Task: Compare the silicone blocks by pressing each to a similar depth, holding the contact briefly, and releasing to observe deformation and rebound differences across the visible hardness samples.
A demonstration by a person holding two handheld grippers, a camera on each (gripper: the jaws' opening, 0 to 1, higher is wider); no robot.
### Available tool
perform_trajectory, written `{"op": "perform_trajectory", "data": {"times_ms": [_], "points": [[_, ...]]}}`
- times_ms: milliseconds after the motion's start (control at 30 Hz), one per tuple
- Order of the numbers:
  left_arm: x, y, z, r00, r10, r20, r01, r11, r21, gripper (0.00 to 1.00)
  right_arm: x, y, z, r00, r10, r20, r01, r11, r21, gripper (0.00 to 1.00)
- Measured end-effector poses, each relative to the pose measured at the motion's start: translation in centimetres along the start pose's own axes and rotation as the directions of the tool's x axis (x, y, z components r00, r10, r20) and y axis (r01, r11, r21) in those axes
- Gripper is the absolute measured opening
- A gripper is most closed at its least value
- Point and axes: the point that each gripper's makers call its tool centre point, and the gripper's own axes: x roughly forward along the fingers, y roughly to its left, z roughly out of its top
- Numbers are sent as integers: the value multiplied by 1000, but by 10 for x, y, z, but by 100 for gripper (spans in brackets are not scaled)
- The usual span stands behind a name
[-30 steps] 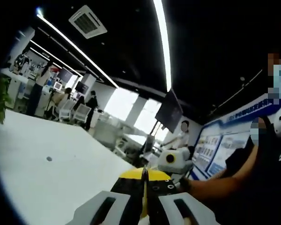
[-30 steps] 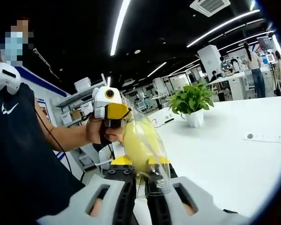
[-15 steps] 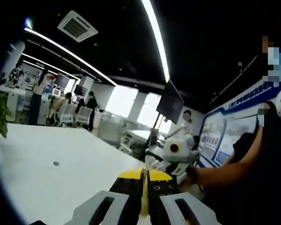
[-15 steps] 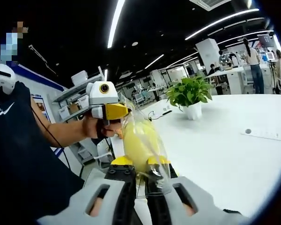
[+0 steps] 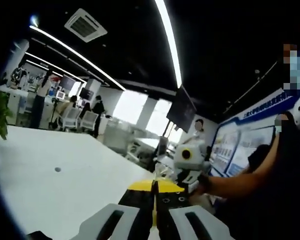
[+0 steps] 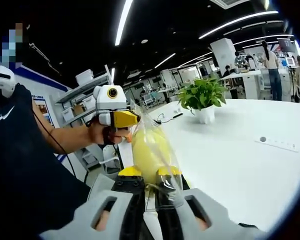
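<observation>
1. While the views drift a bit, your right gripper (image 6: 151,200) stays clamped on the bagged yellow block (image 6: 149,152), bottom centre.
2. Left gripper (image 5: 153,220) jaws together on its edge; no pressing yet.

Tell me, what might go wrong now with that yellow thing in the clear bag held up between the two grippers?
The right gripper pinches only the edge of the clear bag, so the yellow block inside could slip out and drop. The left gripper holds the bag's far end; pulling the two apart may tear the thin plastic. All this hangs near the white table's edge, so a drop might land on the floor.
</observation>
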Motion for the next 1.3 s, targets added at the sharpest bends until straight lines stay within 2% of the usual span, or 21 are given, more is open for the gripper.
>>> {"op": "perform_trajectory", "data": {"times_ms": [233,467,767,967,1200,1300], "points": [[0,-3,-4,1000,4,-12,-5,998,-55,0,-3,1,-2,1000,-2,-23,2,1000,-14,1],[-4,-9,-5,1000,-3,-15,3,1000,5,0,-2,5,-3,999,17,-33,-18,999,-28,1],[-1,-9,-4,1000,6,-3,-6,1000,-11,0,-4,4,-2,1000,7,-29,-9,999,-45,0],[0,-6,-4,1000,11,26,-11,1000,24,0,-4,1,-2,1000,1,-28,-2,999,-48,1],[4,-5,-8,1000,16,13,-16,999,-31,0,-7,-2,-9,1000,-10,-14,9,999,-51,4],[6,-5,-6,1000,21,23,-20,1000,-21,0,-8,-3,-7,1000,-4,12,4,999,-33,4]]}}
